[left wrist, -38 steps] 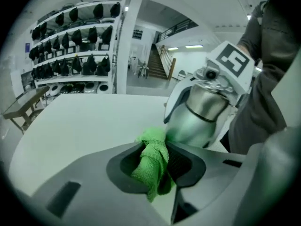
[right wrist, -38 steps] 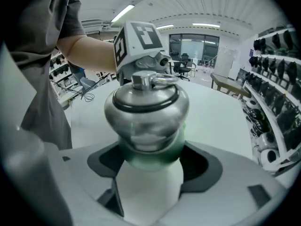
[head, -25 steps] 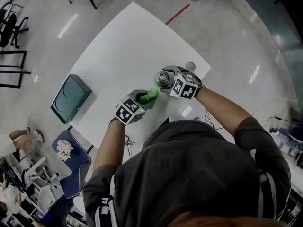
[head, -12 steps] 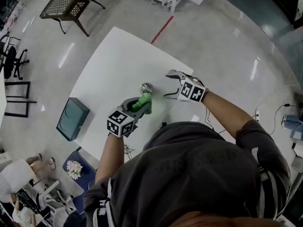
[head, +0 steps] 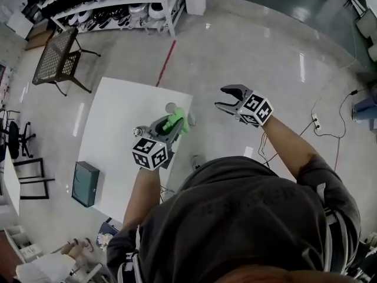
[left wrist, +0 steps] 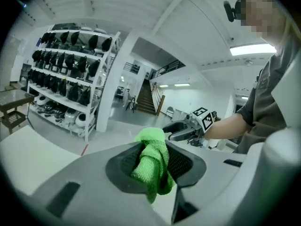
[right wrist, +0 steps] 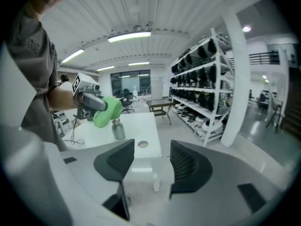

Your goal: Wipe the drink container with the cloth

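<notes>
Clenching the cloth [left wrist: 151,166], your left gripper [left wrist: 153,154] hangs by the drink container [right wrist: 117,128]. Right gripper [right wrist: 151,157] closing empty, well apart from it: unbraced, the container may topple.

Site: large indoor lab or workshop hall. Polished grey floor [head: 247,46] with a red tape line [head: 165,62] and loose cables [head: 340,128]. White bench [head: 118,117] stands in open space. Tall metal racks [left wrist: 66,79] are loaded with dark and white gear. Strip lights [right wrist: 129,36] run along a ribbed ceiling, and stairs [left wrist: 146,100] show at the back. An office chair [head: 13,141] and a mesh table [head: 56,58] sit at the edges.
</notes>
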The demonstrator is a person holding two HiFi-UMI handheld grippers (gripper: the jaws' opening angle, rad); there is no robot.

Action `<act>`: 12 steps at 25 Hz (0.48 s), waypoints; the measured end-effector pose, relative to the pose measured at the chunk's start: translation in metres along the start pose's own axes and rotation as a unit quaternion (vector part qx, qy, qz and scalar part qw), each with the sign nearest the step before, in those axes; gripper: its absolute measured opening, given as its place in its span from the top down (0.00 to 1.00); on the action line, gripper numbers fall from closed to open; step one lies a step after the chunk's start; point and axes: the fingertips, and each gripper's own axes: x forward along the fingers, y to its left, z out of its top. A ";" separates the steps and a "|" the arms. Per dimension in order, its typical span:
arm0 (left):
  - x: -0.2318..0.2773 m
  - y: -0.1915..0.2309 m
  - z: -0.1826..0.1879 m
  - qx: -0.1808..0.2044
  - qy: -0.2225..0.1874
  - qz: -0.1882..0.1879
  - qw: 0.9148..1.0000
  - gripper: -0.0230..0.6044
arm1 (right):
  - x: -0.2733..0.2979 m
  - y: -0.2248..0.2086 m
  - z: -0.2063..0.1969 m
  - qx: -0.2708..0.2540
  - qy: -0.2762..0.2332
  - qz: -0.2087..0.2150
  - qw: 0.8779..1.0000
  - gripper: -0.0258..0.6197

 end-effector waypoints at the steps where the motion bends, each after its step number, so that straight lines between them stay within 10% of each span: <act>1: 0.020 -0.013 0.007 0.009 -0.004 -0.012 1.000 0.81 | -0.027 -0.014 -0.004 0.016 -0.015 -0.022 1.000 0.62; 12: 0.173 -0.182 0.072 0.071 -0.042 -0.137 0.987 0.81 | -0.317 -0.081 -0.077 0.159 -0.121 -0.238 0.951 0.82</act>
